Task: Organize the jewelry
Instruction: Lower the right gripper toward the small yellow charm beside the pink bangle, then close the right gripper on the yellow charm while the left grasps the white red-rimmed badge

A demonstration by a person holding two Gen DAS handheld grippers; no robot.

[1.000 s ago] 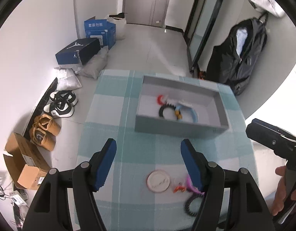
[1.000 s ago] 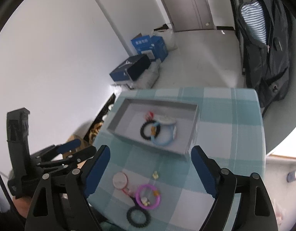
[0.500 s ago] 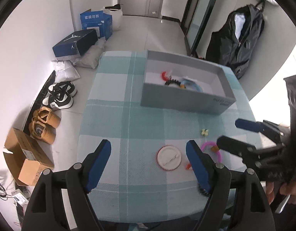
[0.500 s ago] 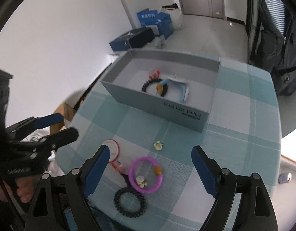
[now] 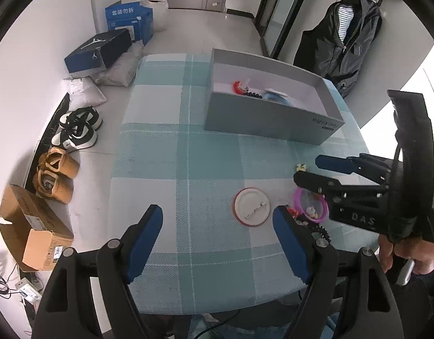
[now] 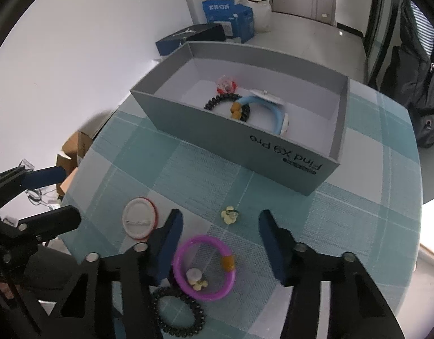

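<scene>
Partway done, I'd say: a black coil tie, a blue bracelet and a red piece already lie in the grey box (image 6: 287, 152), ahead of the right claw (image 6: 219, 243). Its fingers gape, holding nothing, straddling the purple bracelet (image 6: 204, 268); a badge (image 6: 139, 221), yellow flower (image 6: 229, 215) and black coil (image 6: 178, 312) remain nearby. The left claw (image 5: 217, 243) hangs wide and empty over bare cloth near the table's edge.

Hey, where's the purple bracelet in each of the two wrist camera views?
Left wrist view: purple bracelet lies right of center, partly hidden under the right gripper.
Right wrist view: low center, between the open jaws, flat on the cloth.
Shared landmark: the white round badge just to its left in both.
</scene>
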